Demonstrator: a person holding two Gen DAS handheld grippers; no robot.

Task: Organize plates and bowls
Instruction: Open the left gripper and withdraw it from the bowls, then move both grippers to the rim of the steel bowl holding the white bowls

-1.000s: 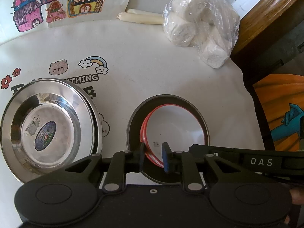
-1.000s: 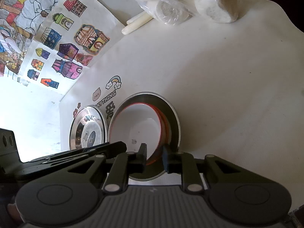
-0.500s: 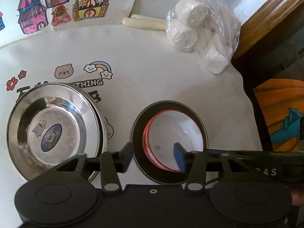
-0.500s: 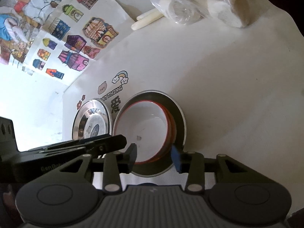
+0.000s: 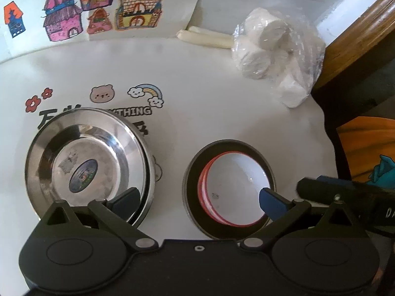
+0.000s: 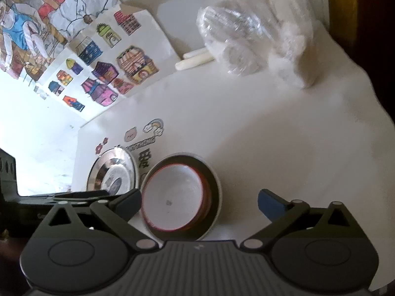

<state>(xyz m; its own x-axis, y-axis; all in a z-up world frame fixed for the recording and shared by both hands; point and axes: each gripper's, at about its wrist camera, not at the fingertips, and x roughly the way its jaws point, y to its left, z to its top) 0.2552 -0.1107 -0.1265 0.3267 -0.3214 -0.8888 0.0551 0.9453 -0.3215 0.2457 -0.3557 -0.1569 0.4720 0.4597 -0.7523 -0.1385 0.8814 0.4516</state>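
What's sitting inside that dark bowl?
Red-rimmed white bowls nest inside the dark bowl; several red rims show. The top one looks empty. The dark bowl's bottom is covered.

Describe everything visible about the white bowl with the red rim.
The white bowl is round, glossy white inside with a thin red rim and a small dark speck near the bottom. It sits upright, nested inside a larger dark bowl on the white cloth, right of the steel plates. Layered red edges on one side hint at more than one bowl stacked, though that is unclear. It looks empty. Both grippers, left and right, are open and not touching it.
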